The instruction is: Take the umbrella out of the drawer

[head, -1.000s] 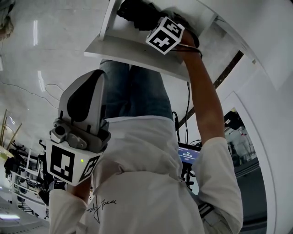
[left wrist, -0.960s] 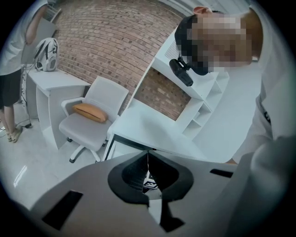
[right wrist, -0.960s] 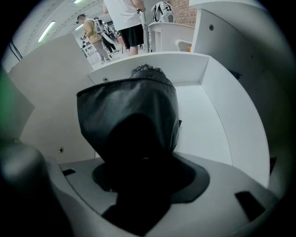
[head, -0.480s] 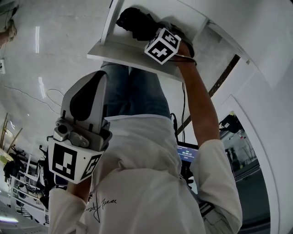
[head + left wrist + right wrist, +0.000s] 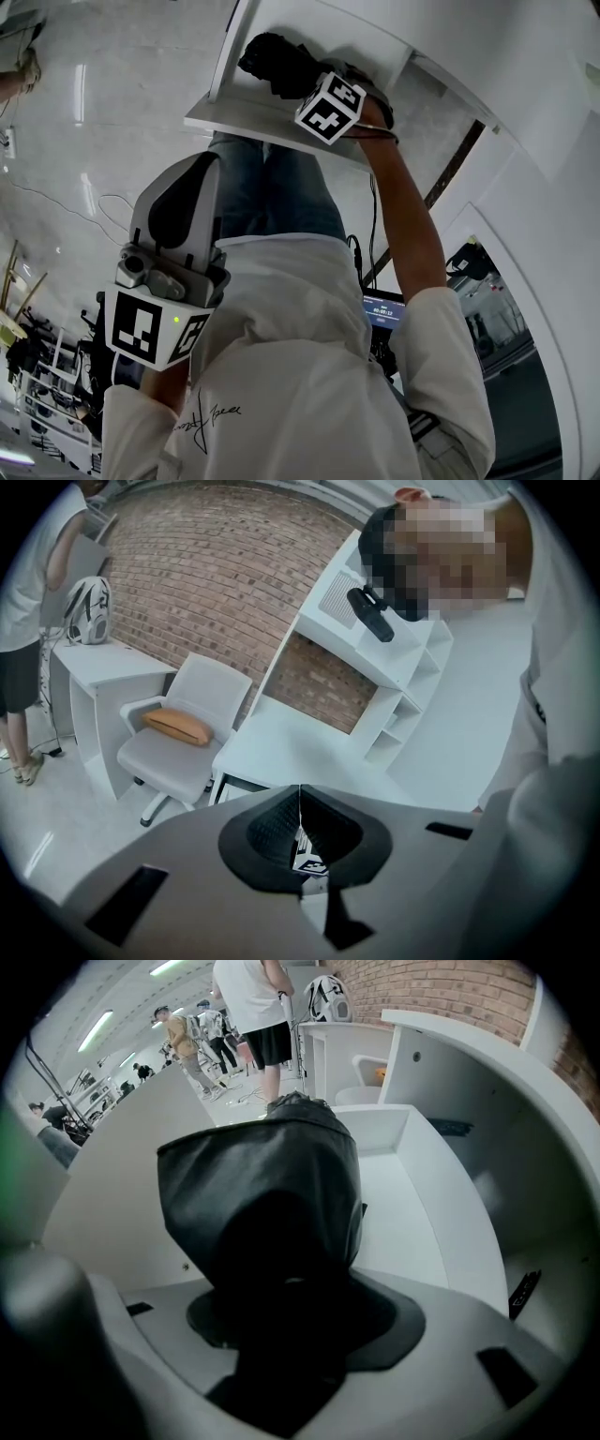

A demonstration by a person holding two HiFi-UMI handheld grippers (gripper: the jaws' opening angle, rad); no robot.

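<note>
Right gripper view is mostly filled by the black folded umbrella, whose bulk covers the inner faces of the right gripper, so the pads themselves are hard to make out. The jaws seem to be closed around the umbrella's near end. The rest of it runs up the middle of the frame above the white drawer; whether it touches the drawer floor cannot be told. In the head view, at the top centre, only the marker cube and a dark mass over the drawer edge show clearly. The left gripper, at the lower left of the head view, has its jaws pressed together on nothing, well apart from the umbrella.
</note>
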